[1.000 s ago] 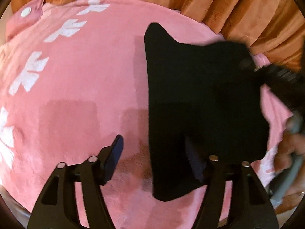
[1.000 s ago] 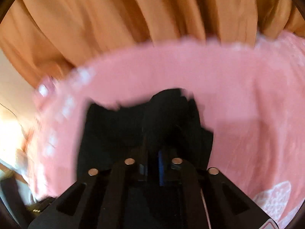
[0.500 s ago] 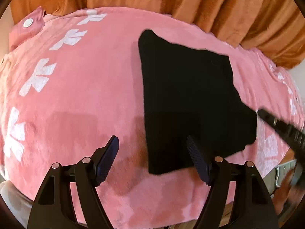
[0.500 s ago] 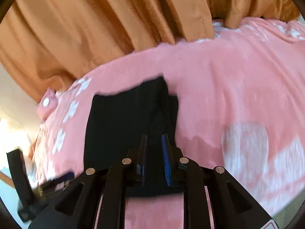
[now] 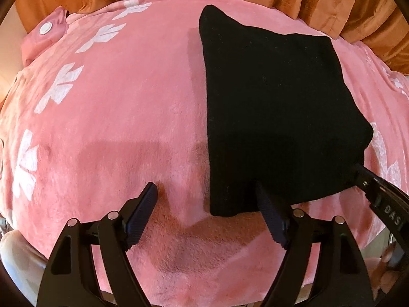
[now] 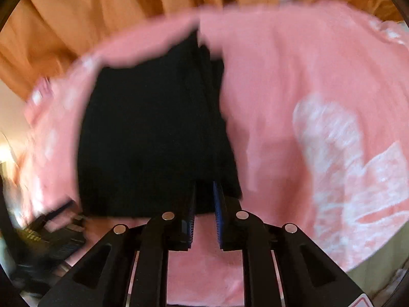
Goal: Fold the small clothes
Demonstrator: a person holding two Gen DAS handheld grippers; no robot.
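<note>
Left wrist view: my left gripper (image 5: 205,211) has jaws wide & opening, near corner of black cloth (image 5: 276,107) between them, unpinched. Cloth lies flat on pink blanket (image 5: 115,128). Right wrist view, blurry: my right gripper (image 6: 204,215) jaws narrow & closing at cloth's near edge; grip unclear.

Both wrist cameras looked steeply down, close over the pink fleece blanket (image 5: 115,128), sharing the folded black garment (image 5: 276,107).
</note>
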